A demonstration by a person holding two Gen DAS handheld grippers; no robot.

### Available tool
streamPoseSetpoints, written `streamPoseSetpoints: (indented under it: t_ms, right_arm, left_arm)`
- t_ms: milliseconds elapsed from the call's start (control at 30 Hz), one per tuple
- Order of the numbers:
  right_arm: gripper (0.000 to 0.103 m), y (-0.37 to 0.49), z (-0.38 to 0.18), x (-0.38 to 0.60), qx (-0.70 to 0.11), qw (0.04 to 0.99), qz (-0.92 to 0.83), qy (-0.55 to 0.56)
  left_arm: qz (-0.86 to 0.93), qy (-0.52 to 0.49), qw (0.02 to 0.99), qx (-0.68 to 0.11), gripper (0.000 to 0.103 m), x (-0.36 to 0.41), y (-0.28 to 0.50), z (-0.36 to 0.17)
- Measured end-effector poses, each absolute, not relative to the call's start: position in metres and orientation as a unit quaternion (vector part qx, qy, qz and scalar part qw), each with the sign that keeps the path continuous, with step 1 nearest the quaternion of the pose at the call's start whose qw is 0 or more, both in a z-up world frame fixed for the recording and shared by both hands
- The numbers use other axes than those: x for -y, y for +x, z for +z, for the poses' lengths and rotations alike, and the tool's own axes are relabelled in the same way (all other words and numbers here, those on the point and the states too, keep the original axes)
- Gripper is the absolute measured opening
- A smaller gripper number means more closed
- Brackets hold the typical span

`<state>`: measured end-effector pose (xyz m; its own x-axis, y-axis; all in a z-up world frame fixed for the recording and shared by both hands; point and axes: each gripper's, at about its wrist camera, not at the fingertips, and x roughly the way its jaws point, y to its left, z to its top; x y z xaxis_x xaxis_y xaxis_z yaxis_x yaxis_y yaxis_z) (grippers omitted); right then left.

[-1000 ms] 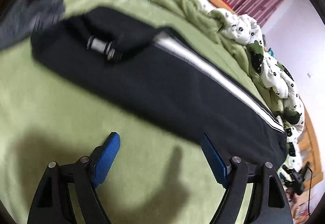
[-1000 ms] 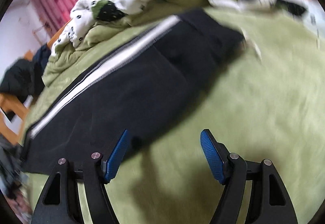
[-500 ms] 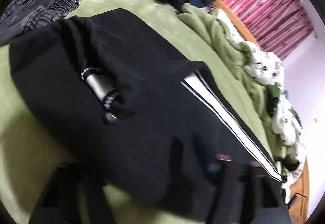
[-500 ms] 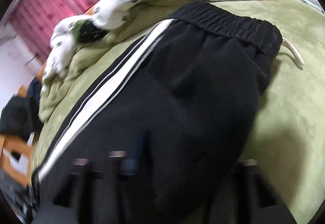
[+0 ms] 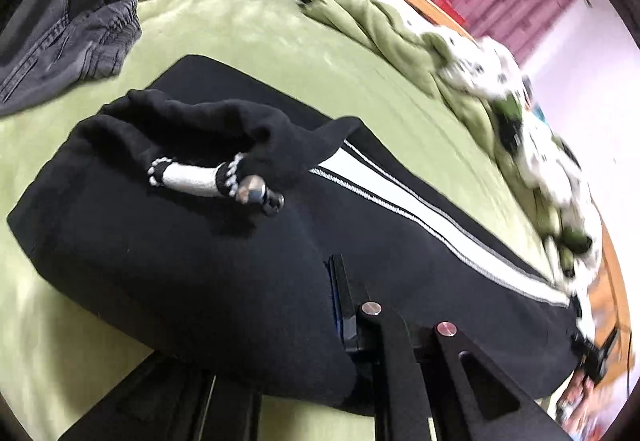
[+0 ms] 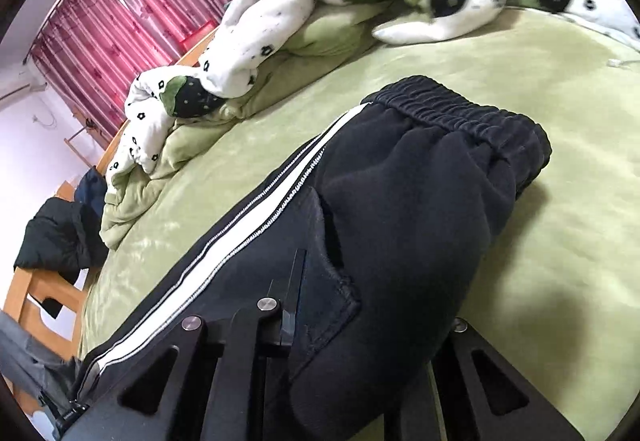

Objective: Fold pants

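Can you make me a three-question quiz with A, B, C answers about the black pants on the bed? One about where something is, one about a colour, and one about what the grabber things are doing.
1. Where do the black pants lie?
A. on the green blanket
B. on a chair
C. on the floor

2. What colour is the side stripe?
A. red
B. white
C. yellow

3. What are the left gripper and right gripper doing?
A. both wide open
B. both pinching the pants
C. holding a cup

Answers: 1 A, green blanket surrounds the pants; 2 B, a white band runs along the leg; 3 B, black cloth is bunched between each one's shut jaws.
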<state>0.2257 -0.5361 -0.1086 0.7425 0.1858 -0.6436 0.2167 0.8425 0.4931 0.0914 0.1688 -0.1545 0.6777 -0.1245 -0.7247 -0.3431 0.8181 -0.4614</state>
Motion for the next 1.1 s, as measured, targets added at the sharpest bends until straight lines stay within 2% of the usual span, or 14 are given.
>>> streamPoseSetpoints:
  t_ms: [233, 333, 400, 433, 500, 567, 633, 700, 767, 833, 867, 967, 1100]
  right_arm:
    - [0.017, 0.158, -0.128, 0.588, -0.381, 0.879, -0.026, 0.287]
    - [0.03, 0.147, -0.147, 0.595, -0.411, 0.866, -0.03, 0.282]
    - [0.045, 0.132, -0.146, 0.599, -0.407, 0.873, -0.038, 0.266]
    - [0.048, 0.124, -0.142, 0.603, -0.396, 0.88, -0.043, 0.259]
    - [0.065, 0.107, -0.133, 0.612, -0.371, 0.893, -0.066, 0.248]
    - [0.07, 0.105, -0.128, 0.623, -0.353, 0.898, -0.079, 0.249]
    - [0.07, 0.114, -0.129, 0.637, -0.345, 0.894, -0.086, 0.273]
    - [0.075, 0.131, -0.14, 0.646, -0.344, 0.882, -0.079, 0.311]
    - [0.073, 0.158, -0.153, 0.648, -0.362, 0.869, -0.082, 0.328]
    - [0.06, 0.172, -0.149, 0.642, -0.361, 0.877, -0.121, 0.293]
    - [0.05, 0.18, -0.141, 0.64, -0.358, 0.886, -0.13, 0.264]
    - [0.05, 0.186, -0.125, 0.647, -0.341, 0.891, -0.11, 0.279]
    - [0.058, 0.186, -0.127, 0.643, -0.396, 0.882, -0.124, 0.221]
  left_arm:
    - [0.042, -0.236, 0.875, -0.42, 0.013, -0.129, 0.041, -0.163]
    - [0.038, -0.257, 0.865, -0.43, 0.017, -0.139, 0.043, -0.166]
    - [0.032, -0.261, 0.858, -0.441, 0.024, -0.143, 0.039, -0.164]
    - [0.03, -0.256, 0.859, -0.442, 0.027, -0.142, 0.035, -0.162]
    - [0.018, -0.229, 0.87, -0.436, 0.048, -0.139, 0.017, -0.158]
    - [0.014, -0.189, 0.882, -0.432, 0.061, -0.131, -0.003, -0.157]
    - [0.014, -0.161, 0.888, -0.431, 0.061, -0.125, -0.013, -0.155]
    - [0.015, -0.151, 0.891, -0.429, 0.061, -0.123, -0.024, -0.15]
    - [0.022, -0.152, 0.893, -0.423, 0.061, -0.123, -0.03, -0.143]
    - [0.032, -0.153, 0.897, -0.414, 0.061, -0.124, -0.03, -0.132]
    - [0.034, -0.155, 0.899, -0.409, 0.061, -0.126, -0.029, -0.126]
    - [0.05, -0.16, 0.907, -0.387, 0.061, -0.127, -0.018, -0.112]
    - [0.08, -0.16, 0.916, -0.36, 0.061, -0.128, -0.003, -0.102]
